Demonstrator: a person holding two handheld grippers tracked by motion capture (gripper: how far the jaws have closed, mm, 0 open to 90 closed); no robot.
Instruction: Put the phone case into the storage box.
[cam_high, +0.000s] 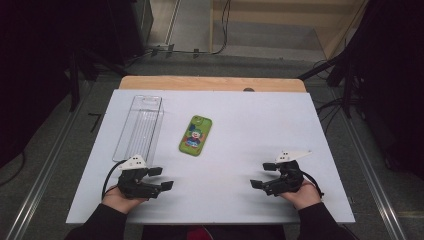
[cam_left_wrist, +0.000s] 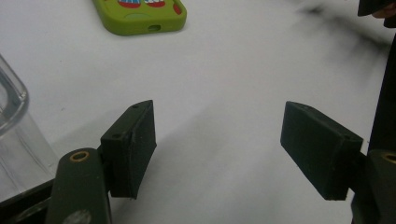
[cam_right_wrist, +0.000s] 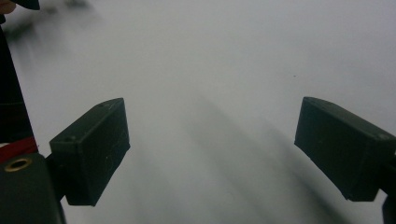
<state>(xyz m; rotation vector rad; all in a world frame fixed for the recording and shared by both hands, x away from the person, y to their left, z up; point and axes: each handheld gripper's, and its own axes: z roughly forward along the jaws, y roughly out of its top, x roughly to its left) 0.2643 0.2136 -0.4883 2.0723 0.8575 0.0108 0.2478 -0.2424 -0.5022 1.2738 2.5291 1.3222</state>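
My left gripper (cam_high: 159, 178) sits low over the white table (cam_high: 250, 130), near the edge closest to me. Its two black jaws stand wide apart and there is nothing between them. My left hand (cam_high: 120, 199) holds it from behind. My right gripper (cam_high: 263, 175) is on the other side, also near my edge, well apart from the left one. Its jaws are wide apart too, with just bare table between them. My right hand (cam_high: 302, 194) holds it.

Just beside my left gripper, a bit farther away, is a long clear plastic box (cam_high: 140, 127). The green phone (cam_high: 195, 135), with a cartoon clown on its case, lies flat to the right of the box, near it but not touching.
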